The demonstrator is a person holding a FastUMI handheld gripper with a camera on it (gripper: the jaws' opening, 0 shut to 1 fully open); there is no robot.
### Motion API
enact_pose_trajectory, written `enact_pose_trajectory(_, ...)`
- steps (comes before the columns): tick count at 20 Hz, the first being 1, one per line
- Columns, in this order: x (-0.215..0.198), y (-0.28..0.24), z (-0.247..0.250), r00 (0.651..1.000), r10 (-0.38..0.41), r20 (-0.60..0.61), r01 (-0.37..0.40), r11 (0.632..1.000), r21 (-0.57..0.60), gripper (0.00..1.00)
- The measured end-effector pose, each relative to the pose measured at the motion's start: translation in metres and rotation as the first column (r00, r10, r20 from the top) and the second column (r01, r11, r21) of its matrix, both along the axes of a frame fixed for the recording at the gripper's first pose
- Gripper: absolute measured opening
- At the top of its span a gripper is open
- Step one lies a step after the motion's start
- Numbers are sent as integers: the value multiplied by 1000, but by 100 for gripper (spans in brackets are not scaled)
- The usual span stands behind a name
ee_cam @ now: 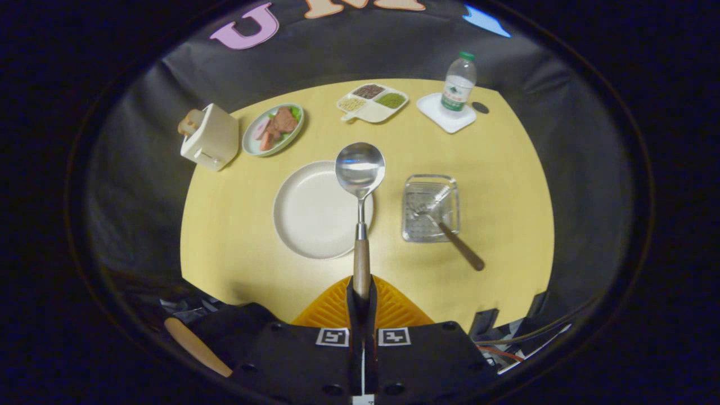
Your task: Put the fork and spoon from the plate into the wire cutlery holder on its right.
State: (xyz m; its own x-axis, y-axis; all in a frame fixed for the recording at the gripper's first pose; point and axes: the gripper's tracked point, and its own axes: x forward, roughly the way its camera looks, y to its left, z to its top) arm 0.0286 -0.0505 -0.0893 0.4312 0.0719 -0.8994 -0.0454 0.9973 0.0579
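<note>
Our gripper [361, 292] clamps the spoon [360, 191] by its handle above the plate [309, 219]; holder [431, 209] at three o'clock holds the fork [450, 236]; the bowl may snag the wire rim.

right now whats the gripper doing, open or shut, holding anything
Gripper: shut on the spoon, both fingers pressing its wooden handle, bowl held up over the plate.

glossy metal spoon [360, 169] bowl, wooden handle, wire-mesh metal holder [431, 208], matt plate [315, 211]
</note>
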Motion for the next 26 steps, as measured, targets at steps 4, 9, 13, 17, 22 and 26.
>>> enact_pose_trajectory(4, -14, -38, -10, 994, -16, -106, 10, 998, -57, 5)
enact_pose_trajectory(9, -19, -51, -26, 969, -21, -245, 5, 998, -67, 5)
enact_pose_trajectory(13, -15, -54, -37, 944, -12, -329, -18, 996, -88, 6)
enact_pose_trajectory(17, -4, -60, -50, 919, -7, -395, -45, 991, -124, 7)
enact_pose_trajectory(22, 5, -54, -62, 907, -18, -421, -28, 994, -103, 9)
enact_pose_trajectory(26, 5, -52, -61, 908, -24, -417, -14, 996, -89, 11)
